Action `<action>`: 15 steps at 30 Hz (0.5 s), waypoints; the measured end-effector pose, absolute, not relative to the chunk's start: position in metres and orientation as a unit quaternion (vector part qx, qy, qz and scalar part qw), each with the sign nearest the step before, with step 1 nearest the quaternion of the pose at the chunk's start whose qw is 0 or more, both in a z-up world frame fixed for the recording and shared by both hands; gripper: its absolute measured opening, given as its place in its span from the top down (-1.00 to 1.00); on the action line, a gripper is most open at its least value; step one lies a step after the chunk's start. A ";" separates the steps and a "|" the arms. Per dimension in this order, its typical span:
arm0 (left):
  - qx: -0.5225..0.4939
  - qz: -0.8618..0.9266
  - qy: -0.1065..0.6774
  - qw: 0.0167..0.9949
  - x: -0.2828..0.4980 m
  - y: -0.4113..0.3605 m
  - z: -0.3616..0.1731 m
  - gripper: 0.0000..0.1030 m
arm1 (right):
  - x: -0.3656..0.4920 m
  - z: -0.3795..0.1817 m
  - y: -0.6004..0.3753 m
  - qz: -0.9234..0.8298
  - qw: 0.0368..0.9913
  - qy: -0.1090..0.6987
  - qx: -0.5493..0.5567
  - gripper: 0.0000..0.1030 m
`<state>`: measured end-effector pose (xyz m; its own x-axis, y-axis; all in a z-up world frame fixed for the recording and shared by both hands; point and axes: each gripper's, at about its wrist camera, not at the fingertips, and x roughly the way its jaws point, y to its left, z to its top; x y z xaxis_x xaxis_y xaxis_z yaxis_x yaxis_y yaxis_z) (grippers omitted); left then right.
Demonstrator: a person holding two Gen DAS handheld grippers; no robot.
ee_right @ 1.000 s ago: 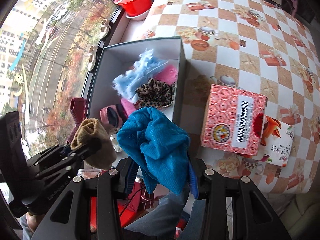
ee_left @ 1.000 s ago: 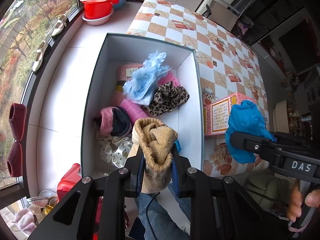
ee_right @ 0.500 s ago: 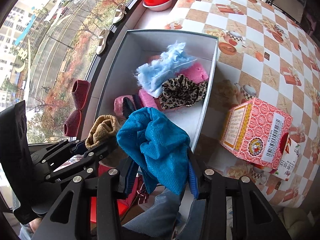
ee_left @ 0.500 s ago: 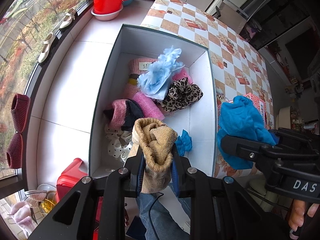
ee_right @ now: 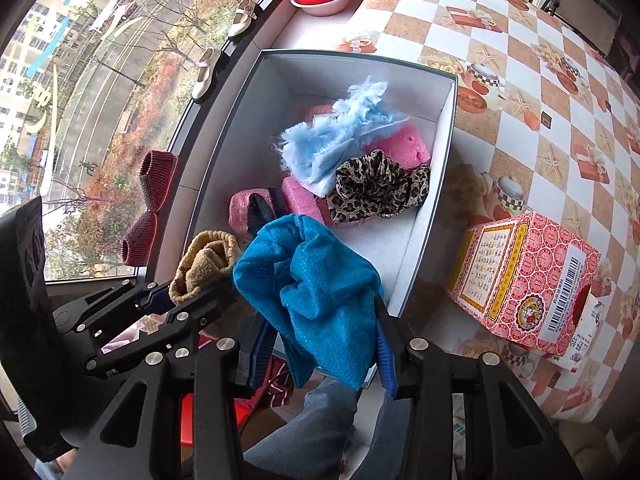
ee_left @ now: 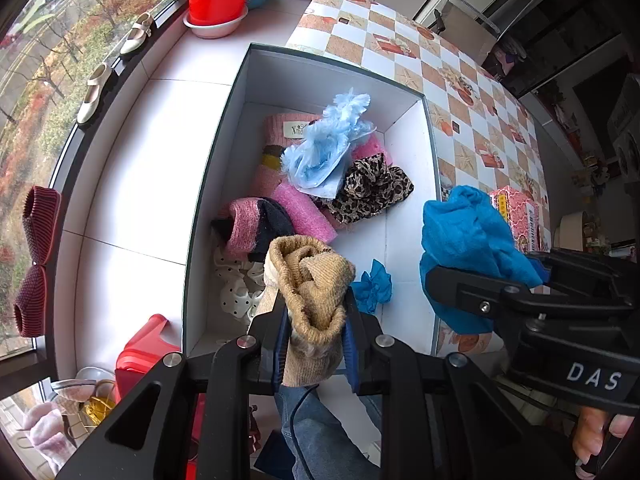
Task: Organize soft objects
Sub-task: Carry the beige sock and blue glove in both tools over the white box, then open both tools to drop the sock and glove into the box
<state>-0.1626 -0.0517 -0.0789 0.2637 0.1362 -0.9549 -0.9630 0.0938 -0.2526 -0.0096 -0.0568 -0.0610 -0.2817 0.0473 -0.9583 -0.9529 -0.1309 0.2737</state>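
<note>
So the sorting is looking mostly done here. The white open-topped cardboard box (ee_left: 404, 168) is already holding a bunch of soft stuff: a fluffy light-blue feathery piece (ee_left: 328, 148), a leopard-print fabric scrunchie (ee_left: 370, 192), a pink foam block (ee_right: 400, 146), a pink-and-black knit sock (ee_left: 254, 230), a white polka-dot scrunchie (ee_left: 236, 292) and a small blue ruffled scrunchie (ee_left: 374, 286) down near the front wall.

Two things are waiting to go in. The left gripper (ee_left: 314, 334) is clamping a tan ribbed knit sock (ee_left: 310, 280) between its blue pads, and it's hovering over the near end of the box. The right gripper (ee_right: 320, 344) is squeezing a bunched bright-blue waffle-weave cloth (ee_right: 316, 288), hanging over the near right corner of the box, more or less above the rim.

Outside the box I'm only seeing a pink patterned cardboard carton (ee_right: 528, 276) sitting on the checkered tablecloth (ee_right: 520, 60), which isn't soft, so I'm guessing it's staying put. My read: both hands just need lowering and letting go, and then it's basically finished, at least as far as these views are showing
</note>
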 end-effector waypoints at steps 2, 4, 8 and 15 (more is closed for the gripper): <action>-0.504 0.446 0.411 0.615 -0.162 -0.051 -0.079 0.31 | -0.010 -0.061 -0.056 0.611 0.410 0.516 -0.439 0.13; -0.505 0.443 0.410 0.617 -0.161 -0.051 -0.080 0.02 | -0.009 -0.062 -0.055 0.610 0.410 0.517 -0.439 0.13; -0.503 0.437 0.417 0.619 -0.158 -0.052 -0.080 -0.64 | -0.008 -0.064 -0.055 0.611 0.401 0.521 -0.440 -0.36; -0.491 0.446 0.460 0.590 -0.149 -0.052 -0.086 -0.64 | -0.004 -0.052 -0.056 0.620 0.416 0.501 -0.437 -0.71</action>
